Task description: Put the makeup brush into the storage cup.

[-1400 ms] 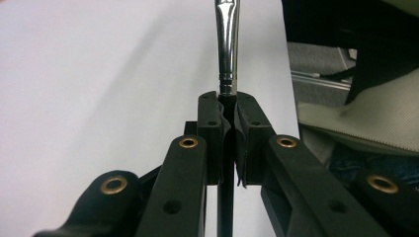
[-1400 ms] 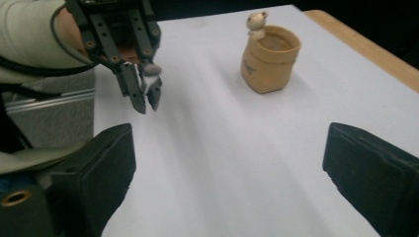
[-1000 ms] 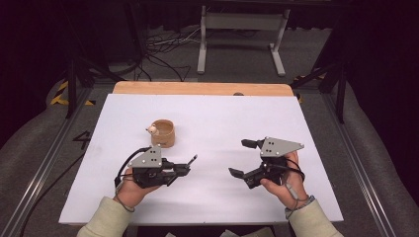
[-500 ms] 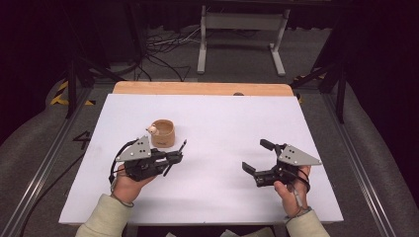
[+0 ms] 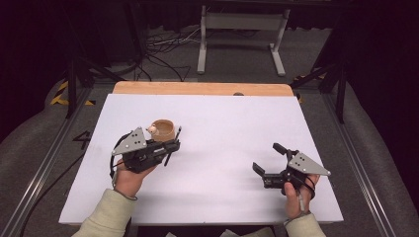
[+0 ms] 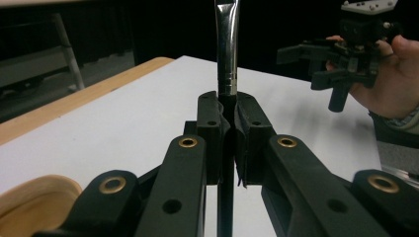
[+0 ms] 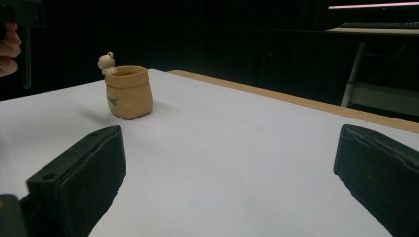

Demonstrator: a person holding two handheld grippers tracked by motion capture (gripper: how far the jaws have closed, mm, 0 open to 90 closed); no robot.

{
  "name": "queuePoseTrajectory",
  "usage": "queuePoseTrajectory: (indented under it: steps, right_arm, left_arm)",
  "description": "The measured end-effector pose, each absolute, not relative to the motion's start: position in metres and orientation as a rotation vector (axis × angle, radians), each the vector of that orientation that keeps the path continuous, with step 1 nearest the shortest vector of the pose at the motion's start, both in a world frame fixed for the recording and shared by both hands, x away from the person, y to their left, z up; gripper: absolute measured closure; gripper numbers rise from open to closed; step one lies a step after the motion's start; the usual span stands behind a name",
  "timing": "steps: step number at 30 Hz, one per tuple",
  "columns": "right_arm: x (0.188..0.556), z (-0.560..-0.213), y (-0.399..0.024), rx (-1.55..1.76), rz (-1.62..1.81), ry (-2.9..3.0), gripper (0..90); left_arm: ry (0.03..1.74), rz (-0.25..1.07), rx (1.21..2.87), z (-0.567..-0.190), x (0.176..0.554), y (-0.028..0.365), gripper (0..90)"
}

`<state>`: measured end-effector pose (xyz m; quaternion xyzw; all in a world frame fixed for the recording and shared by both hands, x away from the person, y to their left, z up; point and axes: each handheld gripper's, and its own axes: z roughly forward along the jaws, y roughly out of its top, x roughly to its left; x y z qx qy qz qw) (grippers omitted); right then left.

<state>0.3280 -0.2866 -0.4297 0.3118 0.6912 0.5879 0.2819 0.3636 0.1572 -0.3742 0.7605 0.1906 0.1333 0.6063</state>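
My right gripper [image 5: 269,165] has come down and drawn back toward my body, so its jaws now sit low over the white table [image 5: 222,128] rather than raised above it. My left gripper [image 5: 173,143] has turned: the brush [image 6: 227,44] pinched between its jaws, which lay pointing off to my right, now points away from me, close beside the small tan pot [image 5: 162,130].

The left gripper [image 5: 170,143] is clamped tight, held low at the left. The right gripper [image 5: 267,159], jaws wide apart, points left.
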Motion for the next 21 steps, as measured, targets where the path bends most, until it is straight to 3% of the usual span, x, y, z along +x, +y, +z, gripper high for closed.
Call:
queuePoseTrajectory:
  steps: [21]
  right_arm:
    - [0.329, -0.442, -0.296, 0.888, 1.574, 1.841, 0.2]
  left_arm:
    - [0.558, 0.431, 1.669, -0.367, 0.384, 0.160, 83.2]
